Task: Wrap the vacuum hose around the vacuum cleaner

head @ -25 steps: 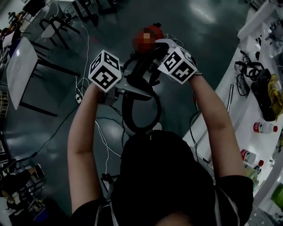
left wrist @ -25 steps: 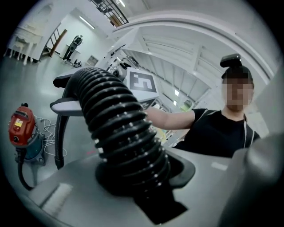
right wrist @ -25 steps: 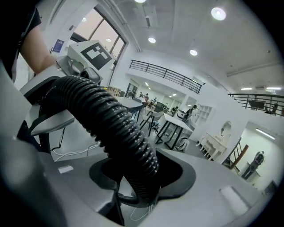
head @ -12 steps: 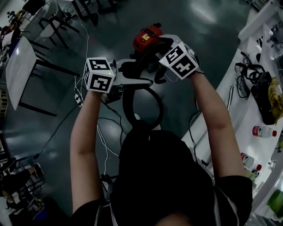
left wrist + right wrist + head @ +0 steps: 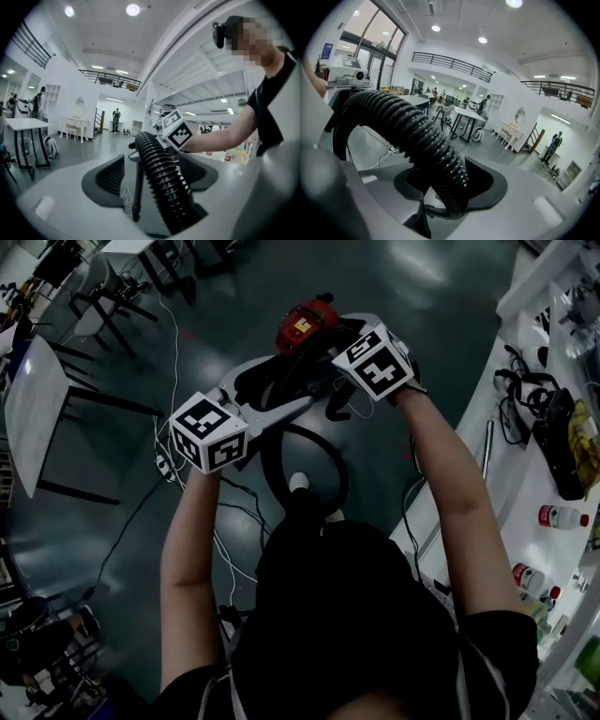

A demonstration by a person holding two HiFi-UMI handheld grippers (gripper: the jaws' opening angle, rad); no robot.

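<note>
The red vacuum cleaner (image 5: 302, 324) stands on the dark floor ahead of me. Its black ribbed hose (image 5: 277, 463) curls in a loop between my two hands. My right gripper (image 5: 330, 343) is beside the vacuum's top and shut on the hose (image 5: 423, 140), which bends up and left out of its pads. My left gripper (image 5: 289, 401) points right at the hose. Its jaws are opening. The hose (image 5: 161, 180) runs between them, close by the right pad and with a gap at the left pad. The right gripper's marker cube (image 5: 174, 131) shows just beyond.
White cables (image 5: 171, 437) and a power strip trail over the floor at the left. A white table (image 5: 36, 395) and dark chairs stand at the upper left. A white bench (image 5: 525, 474) along the right carries a black bag, bottles (image 5: 561, 516) and cords.
My left gripper let go of the hose as its jaws spread, and it swung down and left. The right gripper stayed by the vacuum, still holding the hose.
</note>
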